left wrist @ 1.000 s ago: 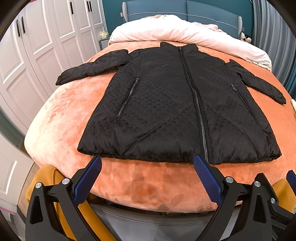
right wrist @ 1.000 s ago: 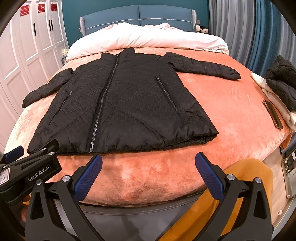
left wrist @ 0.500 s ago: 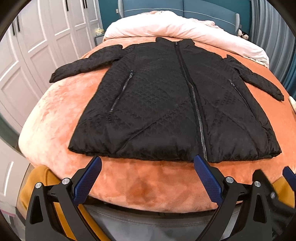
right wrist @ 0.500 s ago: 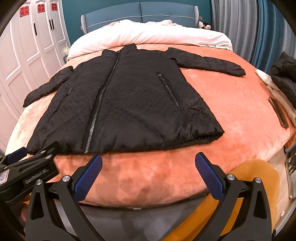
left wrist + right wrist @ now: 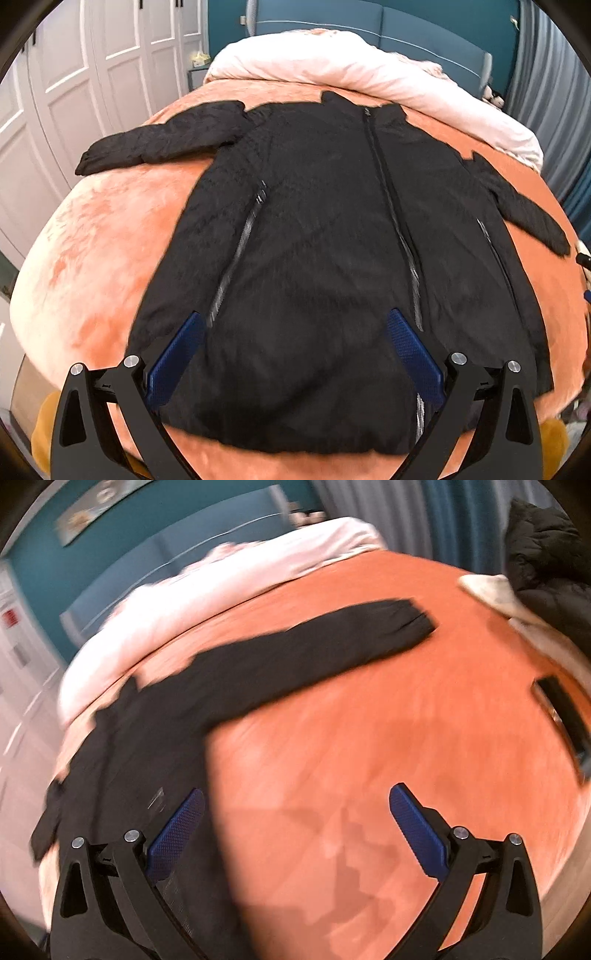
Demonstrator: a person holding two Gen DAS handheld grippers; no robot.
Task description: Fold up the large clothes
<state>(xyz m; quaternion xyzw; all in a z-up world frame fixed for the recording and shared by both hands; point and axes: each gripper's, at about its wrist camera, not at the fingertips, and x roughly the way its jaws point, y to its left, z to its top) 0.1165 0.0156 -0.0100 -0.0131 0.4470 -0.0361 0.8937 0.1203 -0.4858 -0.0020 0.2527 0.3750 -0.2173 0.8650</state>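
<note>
The left gripper (image 5: 293,349) hangs over the lower front of the black quilted jacket (image 5: 332,258), its blue-padded fingers (image 5: 177,354) spread wide with nothing between them. The jacket lies flat and face up on the orange plush blanket (image 5: 96,251), centre zipper (image 5: 397,236) closed, hem toward the camera and collar toward the headboard. One sleeve (image 5: 162,142) stretches out toward the white wardrobe doors (image 5: 85,74); the other runs off to the opposite side. Beyond the collar a pale pink duvet (image 5: 369,70) is bunched against the teal headboard (image 5: 406,26).

The right gripper (image 5: 295,819) is likewise released, fingers (image 5: 417,830) apart and holding nothing (this view is heavily motion-blurred). One pad sits over the jacket's side edge, the other over bare blanket (image 5: 369,738). The jacket's outstretched sleeve (image 5: 317,646) runs diagonally across the blanket beyond. Farther out lie a dark flat phone-like object (image 5: 565,716), a whitish cloth (image 5: 495,590) and another dark padded garment (image 5: 546,554).
</note>
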